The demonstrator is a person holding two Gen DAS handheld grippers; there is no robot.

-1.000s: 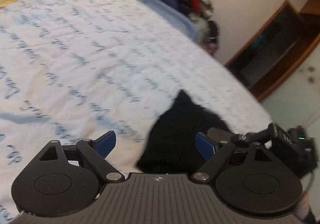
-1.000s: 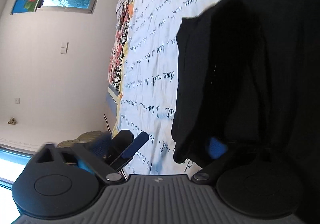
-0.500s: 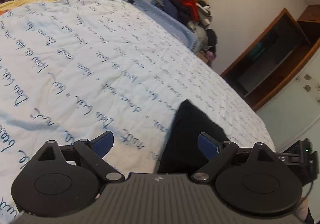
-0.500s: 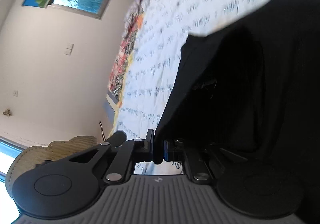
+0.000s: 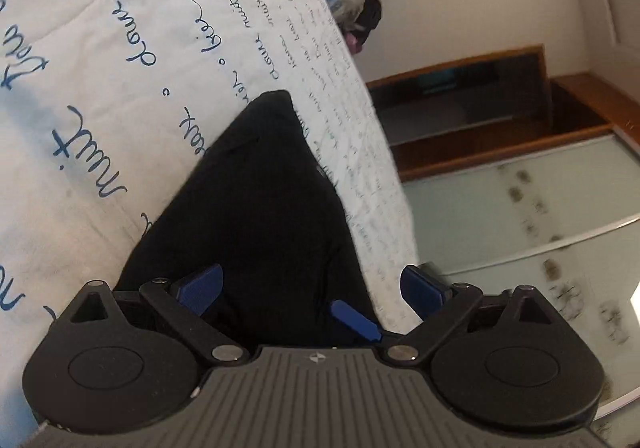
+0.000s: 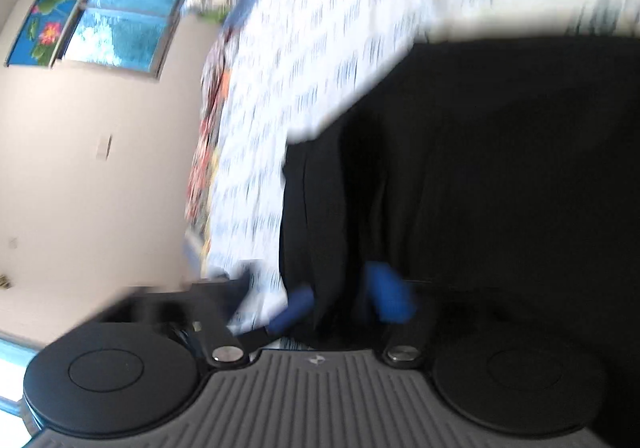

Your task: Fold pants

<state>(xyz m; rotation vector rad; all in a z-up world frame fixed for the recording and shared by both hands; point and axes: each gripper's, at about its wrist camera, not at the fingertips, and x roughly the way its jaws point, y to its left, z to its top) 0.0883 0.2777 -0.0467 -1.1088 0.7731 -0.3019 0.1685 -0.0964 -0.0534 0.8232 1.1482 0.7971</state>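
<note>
Near the bed's (image 5: pixel 120 60) right-hand edge, as the left wrist view has it, the black pants (image 5: pixel 264 208) lie on the script-printed bedspread, one pointed corner reaching toward the far end of the bed.

Left gripper (image 5: pixel 312 288): fingers spread wide and just been opening further; pants fabric lies below and between them, no pad pressing on it. Right gripper (image 6: pixel 344 300): fingers have just sprung apart, a hem edge of the pants (image 6: pixel 500 188) standing between them, apparently released; the frame is blurred, so we cannot rule out light contact.

Risks, as we judge them:
- Cloth sits close to the bed edge; a drag toward that side could slide it off.
- A shallow pinch may catch one layer only, skewing the fold.
- Black on black hides seams and layer edges.

Pants look matte, soft, partly doubled, with loose vertical creases.
</note>
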